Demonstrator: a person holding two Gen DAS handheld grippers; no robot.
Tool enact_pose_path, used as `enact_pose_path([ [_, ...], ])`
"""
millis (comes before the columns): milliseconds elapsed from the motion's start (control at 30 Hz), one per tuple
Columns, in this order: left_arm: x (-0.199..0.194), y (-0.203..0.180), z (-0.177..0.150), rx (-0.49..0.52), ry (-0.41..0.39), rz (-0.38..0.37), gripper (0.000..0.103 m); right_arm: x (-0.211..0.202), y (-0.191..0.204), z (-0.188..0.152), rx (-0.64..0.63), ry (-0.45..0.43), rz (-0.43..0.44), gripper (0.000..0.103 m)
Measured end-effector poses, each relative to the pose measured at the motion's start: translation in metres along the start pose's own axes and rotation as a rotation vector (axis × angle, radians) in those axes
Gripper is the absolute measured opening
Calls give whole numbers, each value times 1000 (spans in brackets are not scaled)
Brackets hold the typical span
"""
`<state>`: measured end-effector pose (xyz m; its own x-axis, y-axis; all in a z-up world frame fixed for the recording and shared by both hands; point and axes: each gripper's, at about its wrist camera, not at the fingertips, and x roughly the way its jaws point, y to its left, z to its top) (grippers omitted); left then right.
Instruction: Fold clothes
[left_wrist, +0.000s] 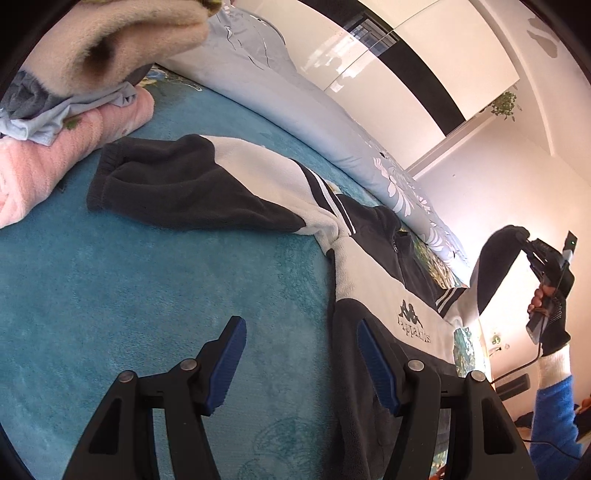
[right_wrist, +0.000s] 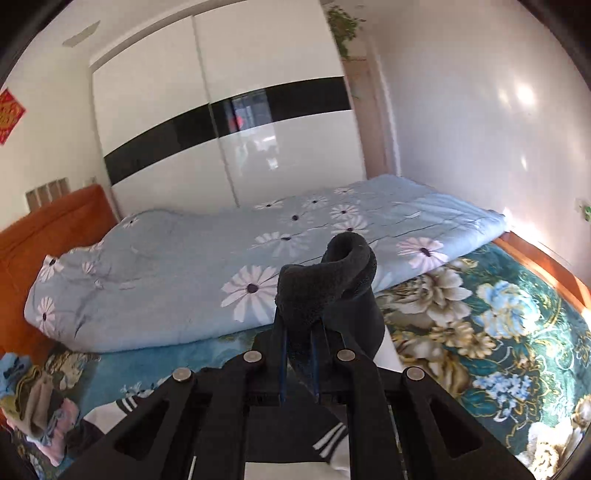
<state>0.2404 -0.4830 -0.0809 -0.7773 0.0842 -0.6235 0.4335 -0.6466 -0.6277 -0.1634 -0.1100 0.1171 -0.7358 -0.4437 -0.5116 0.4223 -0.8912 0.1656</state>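
Right fingers (right_wrist: 282, 354) clamping sleeve cuff (right_wrist: 325, 280)

The jacket (left_wrist: 258, 184) is soft, matt fleece, black and white, with a nappy surface. Under it the bed cover (left_wrist: 147, 277) looks like short, velvety plush. The folded quilt (right_wrist: 184, 266) is smooth printed cotton-like cloth. Each hand-held gripper, left (left_wrist: 301, 363) and right (right_wrist: 299, 363), is matt black plastic with ribbed blue pads (left_wrist: 229, 363) and dull metal pivot pins. The wardrobe (right_wrist: 229, 122) has glossy, mirror-like panels. The pink towel (left_wrist: 48, 166) is fluffy.
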Motion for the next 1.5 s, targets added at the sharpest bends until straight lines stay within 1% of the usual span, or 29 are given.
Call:
enact_pose_path([
  [67, -4, 6, 0, -13, -3, -2, 66, 28, 46, -17, -61, 54, 31, 11],
  [167, -10, 16, -2, -37, -5, 4, 66, 76, 105, -61, -139, 168, 69, 11],
  [233, -14, 23, -4, -59, -4, 8, 66, 105, 137, -98, -182, 253, 106, 11],
  [367, -16, 30, -8, -66, 6, 16, 66, 137, 178, -160, -201, 380, 152, 10],
  [400, -16, 32, -9, -66, 8, 20, 66, 140, 186, -170, -208, 395, 162, 11],
  [500, -17, 34, -9, -68, 10, 21, 66, 138, 206, -187, -244, 405, 160, 11],
  [600, -16, 35, -8, -72, 9, 21, 66, 140, 218, -198, -281, 437, 147, 11],
  [667, -15, 36, -7, -76, 11, 19, 66, 142, 226, -205, -307, 458, 137, 14],
  [733, -14, 34, -6, -75, 14, 19, 66, 136, 224, -204, -299, 459, 176, 15],
  [800, -14, 33, -4, -62, 16, 33, 66, 129, 221, -202, -290, 459, 217, 21],
  [833, -15, 32, -2, -55, 12, 49, 66, 126, 219, -200, -285, 459, 238, 31],
  [867, -15, 34, 1, -56, 1, 69, 66, 123, 218, -199, -280, 459, 259, 47],
  [933, -16, 39, 8, -68, -26, 103, 66, 116, 215, -197, -270, 458, 301, 61],
  [1000, -17, 48, 18, -104, -65, 131, 67, 109, 212, -195, -260, 458, 342, 61],
  [1033, -16, 55, 23, -151, -84, 154, 67, 106, 211, -194, -255, 457, 363, 61],
  [1067, -14, 63, 27, -204, -102, 153, 66, 99, 205, -189, -232, 441, 384, 62],
  [1100, -11, 73, 31, -259, -126, 125, 66, 91, 197, -185, -206, 425, 397, 63],
  [1200, 3, 96, 43, -394, -196, 172, 66, 74, 175, -178, -152, 396, 403, 64],
  [1267, 15, 104, 51, -430, -224, 266, 65, 64, 161, -175, -133, 386, 396, 64],
  [1300, 19, 108, 53, -457, -238, 298, 65, 58, 153, -175, -129, 380, 387, 64],
  [1367, 25, 109, 60, -446, -258, 322, 65, 45, 139, -175, -119, 356, 360, 64],
  [1433, 31, 109, 66, -436, -278, 346, 65, 35, 124, -175, -100, 335, 359, 64],
  [1467, 32, 108, 68, -425, -290, 372, 58, 29, 117, -175, -90, 324, 359, 64],
  [1500, 33, 107, 70, -414, -301, 397, 35, 24, 110, -175, -80, 313, 359, 64],
])
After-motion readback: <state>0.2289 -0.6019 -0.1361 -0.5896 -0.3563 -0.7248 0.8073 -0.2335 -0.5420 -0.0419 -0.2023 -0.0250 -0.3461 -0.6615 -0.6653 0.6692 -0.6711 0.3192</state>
